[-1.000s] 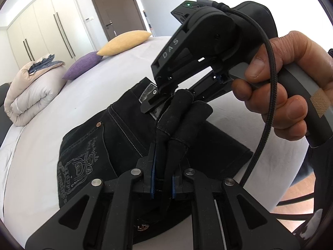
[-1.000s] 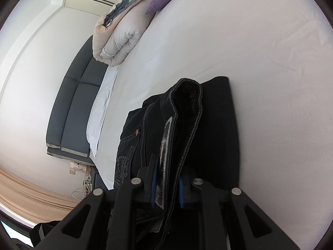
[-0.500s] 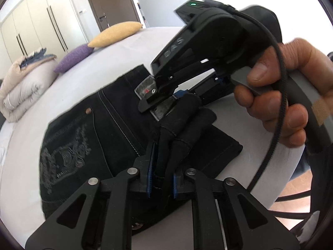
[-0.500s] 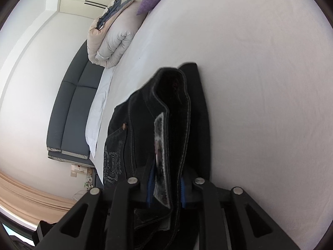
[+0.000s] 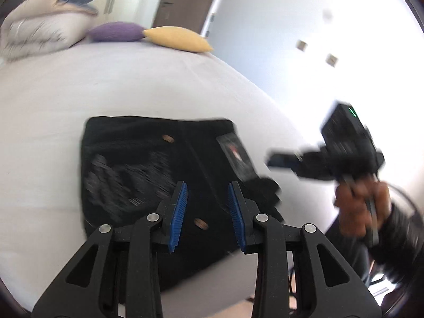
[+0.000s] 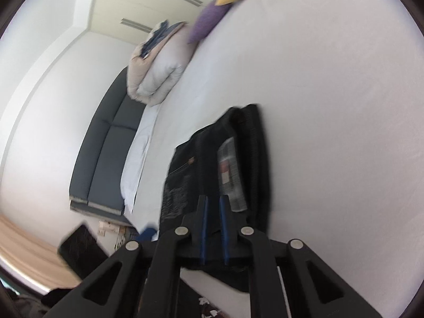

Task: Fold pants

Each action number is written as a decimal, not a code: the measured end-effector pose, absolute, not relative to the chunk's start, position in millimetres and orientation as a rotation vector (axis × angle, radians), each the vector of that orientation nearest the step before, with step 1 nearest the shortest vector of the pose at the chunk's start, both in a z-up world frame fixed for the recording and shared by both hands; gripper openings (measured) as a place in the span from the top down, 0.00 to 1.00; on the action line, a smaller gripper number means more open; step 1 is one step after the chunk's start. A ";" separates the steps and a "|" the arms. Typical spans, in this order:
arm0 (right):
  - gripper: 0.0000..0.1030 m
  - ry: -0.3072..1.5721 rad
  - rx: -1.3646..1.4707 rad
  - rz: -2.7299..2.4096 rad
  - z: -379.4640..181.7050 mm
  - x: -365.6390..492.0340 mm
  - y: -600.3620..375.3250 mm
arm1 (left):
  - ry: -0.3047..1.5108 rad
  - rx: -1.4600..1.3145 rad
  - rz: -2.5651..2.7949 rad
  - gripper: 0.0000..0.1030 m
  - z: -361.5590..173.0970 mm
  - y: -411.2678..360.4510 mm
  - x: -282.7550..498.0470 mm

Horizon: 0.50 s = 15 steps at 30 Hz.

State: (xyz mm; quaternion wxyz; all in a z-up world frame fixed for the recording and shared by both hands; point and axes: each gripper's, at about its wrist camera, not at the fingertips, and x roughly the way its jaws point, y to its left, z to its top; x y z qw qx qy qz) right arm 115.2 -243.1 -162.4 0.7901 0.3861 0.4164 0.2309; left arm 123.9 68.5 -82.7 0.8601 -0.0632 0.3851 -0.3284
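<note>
The black pants (image 5: 137, 164) lie folded in a flat rectangle on the white bed (image 5: 132, 84), with a grey label (image 5: 238, 156) on top near their right edge. My left gripper (image 5: 208, 185) hovers above them; its jaws are opening and nothing is between the blue pads. A hand (image 5: 357, 206) holds my right gripper (image 5: 275, 159) beside the pants, off their right edge and blurred. In the right wrist view the right gripper (image 6: 214, 198) is closing to a narrow gap with nothing in it, and the pants (image 6: 206, 159) with their label (image 6: 230, 175) lie just ahead.
A folded duvet (image 5: 39, 31), a purple pillow (image 5: 116, 30) and a yellow pillow (image 5: 177, 38) sit at the far end of the bed. A dark sofa (image 6: 106, 159) stands along the bed's far side. The bed's near edge runs just under the pants.
Both grippers have let go of the raised fold of the pants, which now lie flat. The left gripper has pulled back, rolled and spread its jaws. The right gripper has drawn away to the side.
</note>
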 end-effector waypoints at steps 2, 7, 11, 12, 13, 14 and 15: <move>0.91 0.934 0.791 0.512 -164.5 119.2 -225.2 | 0.808 -0.153 -0.660 0.70 -84.8 81.8 156.8; 1.00 1.021 0.802 0.411 -199.2 125.7 -222.0 | 0.938 -0.095 -0.620 0.70 -106.1 76.2 226.0; 1.00 0.991 0.825 0.404 -206.7 118.3 -230.2 | 0.946 -0.049 -0.612 0.71 -134.5 78.1 219.2; 1.00 0.987 0.823 0.405 -207.3 117.7 -230.4 | 0.935 -0.037 -0.608 0.71 -135.6 79.1 211.1; 1.00 0.981 0.819 0.404 -207.6 117.0 -230.1 | 0.922 -0.022 -0.603 0.71 -136.1 79.7 201.5; 1.00 0.974 0.812 0.403 -207.2 116.3 -229.6 | 0.896 0.003 -0.599 0.71 -136.2 80.0 189.4; 1.00 0.968 0.804 0.400 -206.7 115.5 -228.9 | 0.883 0.024 -0.611 0.71 -137.6 79.2 178.6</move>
